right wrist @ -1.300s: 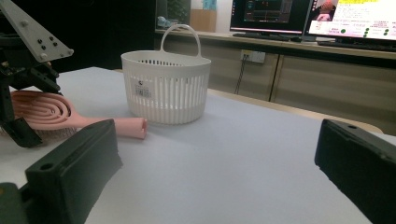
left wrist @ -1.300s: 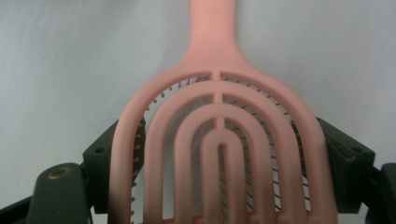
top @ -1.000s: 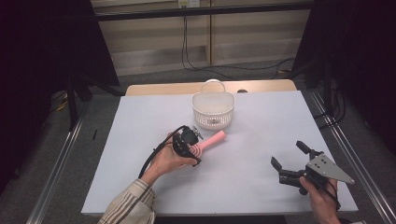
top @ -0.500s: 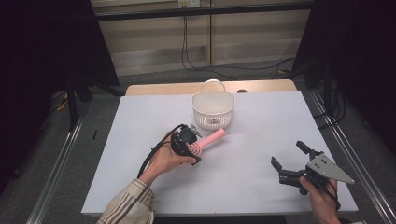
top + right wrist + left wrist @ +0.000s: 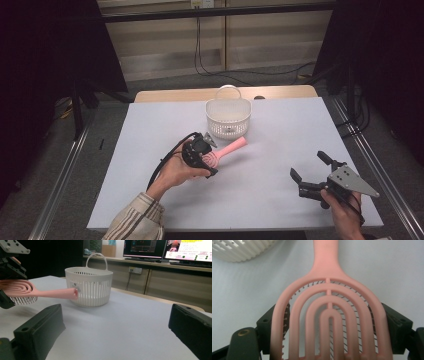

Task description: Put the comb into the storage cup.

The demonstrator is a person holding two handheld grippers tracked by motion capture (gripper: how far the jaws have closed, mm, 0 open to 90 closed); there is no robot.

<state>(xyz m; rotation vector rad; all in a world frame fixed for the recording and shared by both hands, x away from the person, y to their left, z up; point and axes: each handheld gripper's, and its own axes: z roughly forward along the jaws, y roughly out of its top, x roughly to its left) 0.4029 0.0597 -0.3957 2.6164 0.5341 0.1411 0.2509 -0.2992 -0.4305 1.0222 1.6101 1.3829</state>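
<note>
Left gripper [image 5: 206, 156] clamps the head of the pink vented hairbrush [image 5: 223, 150], one jaw against each side edge, holding it bristles down just above the white table [image 5: 150, 135]. Its handle points at the white slotted basket [image 5: 228, 118] and ends just short of the wall. Right gripper [image 5: 311, 172] stands agape and empty, well apart from the basket.

White-topped table [image 5: 280, 200] on grey floor [image 5: 55, 165], dark surroundings, beige wall panels [image 5: 260, 45], lit monitors [image 5: 185, 250] behind.
</note>
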